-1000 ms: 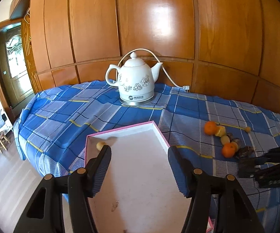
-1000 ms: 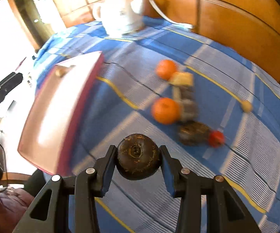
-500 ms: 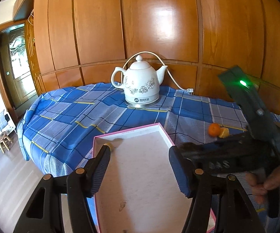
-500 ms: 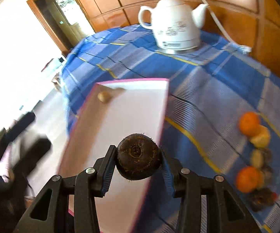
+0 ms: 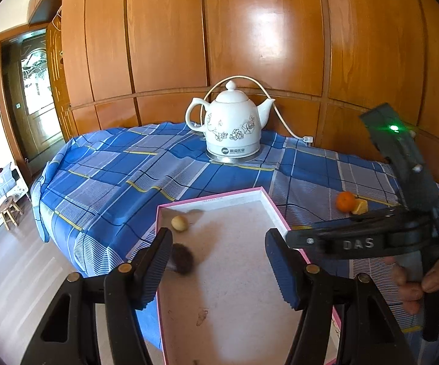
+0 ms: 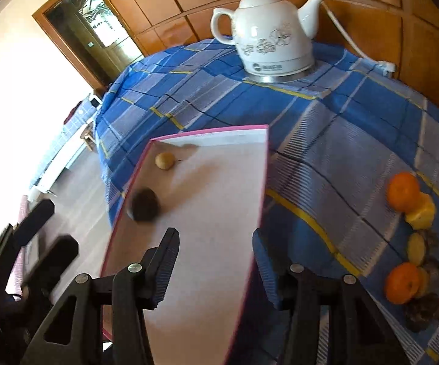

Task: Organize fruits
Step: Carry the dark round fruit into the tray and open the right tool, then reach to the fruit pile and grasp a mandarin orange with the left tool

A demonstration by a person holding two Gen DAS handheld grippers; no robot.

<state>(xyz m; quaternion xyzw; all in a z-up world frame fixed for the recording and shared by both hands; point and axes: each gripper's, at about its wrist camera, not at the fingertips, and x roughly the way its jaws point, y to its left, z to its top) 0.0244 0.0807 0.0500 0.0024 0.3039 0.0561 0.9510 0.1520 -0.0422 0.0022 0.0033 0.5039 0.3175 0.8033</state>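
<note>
A round, dark brown, rough-skinned fruit [image 6: 144, 205] — motion-blurred — lies in the pink-rimmed white cardboard tray [image 6: 210, 140], by its left wall, nearer than a small tan fruit [image 6: 164, 160]. The right gripper [image 6: 215, 261] tilts down over the tray, its jaws just opened, nothing between them. The left gripper [image 5: 218, 261] — half open — holds nothing.

Two fruits [image 6: 143, 204] lie in the tray [image 6: 219, 182], left side; kettle [image 6: 268, 39] far behind; loose fruits [image 6: 414, 243] right.
</note>
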